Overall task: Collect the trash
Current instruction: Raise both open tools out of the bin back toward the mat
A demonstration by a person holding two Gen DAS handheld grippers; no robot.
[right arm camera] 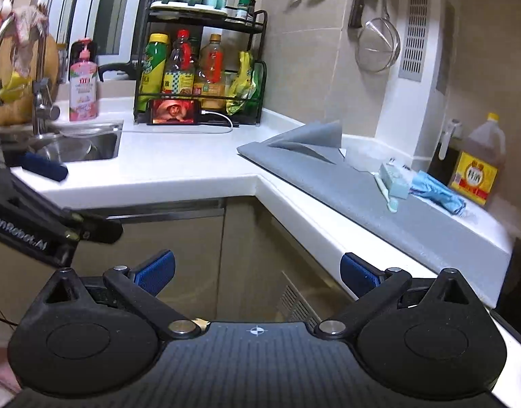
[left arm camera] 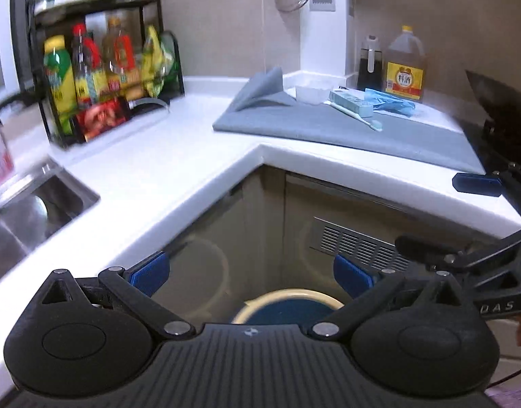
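Looking down past the bench edge, left wrist view alone shows a bin on the floor; right wrist view alone shows faucet & pink soap bottle. Trash – toothbrush, small box, blue wrapper – lies on grey mat. Left hand-held gripper & right hand-held gripper: both wide, holding nothing.

"GenRobot.AI" runs in white along the black arm of the left tool at the right wrist view's left edge. "DAS" shows on the right tool at the left wrist view's right edge. The oil jug's yellow label carries Chinese characters.
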